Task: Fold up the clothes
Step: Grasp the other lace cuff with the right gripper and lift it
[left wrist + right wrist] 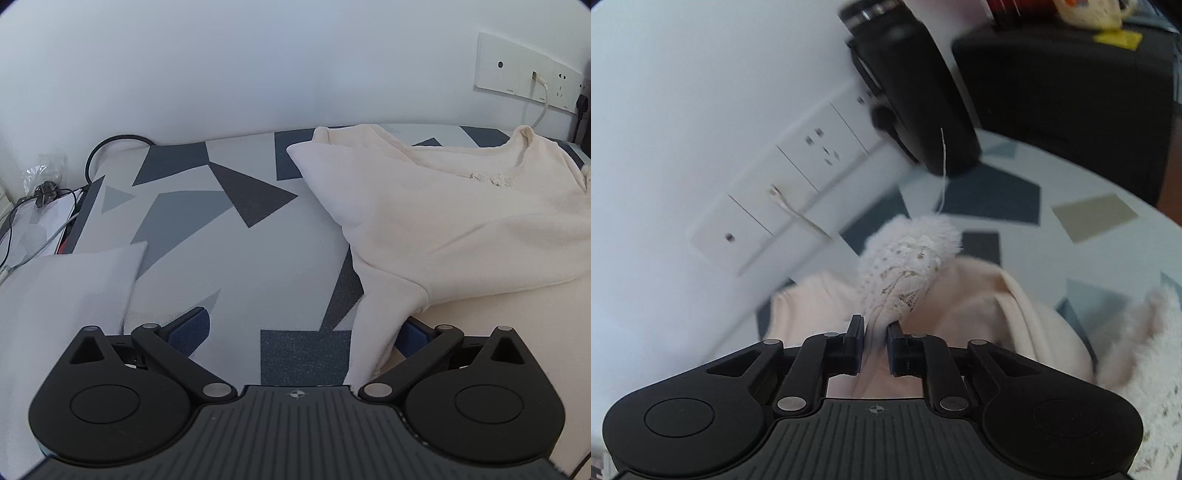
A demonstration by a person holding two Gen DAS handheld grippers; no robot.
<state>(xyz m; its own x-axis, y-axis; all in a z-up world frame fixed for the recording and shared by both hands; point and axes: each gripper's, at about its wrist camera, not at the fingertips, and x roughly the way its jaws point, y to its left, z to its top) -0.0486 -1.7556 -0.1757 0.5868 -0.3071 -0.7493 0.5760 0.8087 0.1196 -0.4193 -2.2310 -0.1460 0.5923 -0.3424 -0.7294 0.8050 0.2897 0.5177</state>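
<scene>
A cream long-sleeved top (461,229) lies on the grey-and-blue patterned surface (240,240), its neckline (517,147) toward the wall. One sleeve (373,325) runs down toward the camera. My left gripper (301,332) is open wide just over the surface, and that sleeve lies between the fingers close to the right fingertip (415,336). In the right wrist view my right gripper (875,325) is shut on a bunched, lace-trimmed edge (908,258) of the cream top (979,306), lifted off the surface. A loose thread (942,173) sticks up from the lace.
A folded white cloth (66,295) lies at the left, with cables and a plastic bag (44,184) beyond it. A wall socket panel (524,70) with a white cable sits behind the top. A black rounded device (923,92) and a black box (1071,92) stand near the wall.
</scene>
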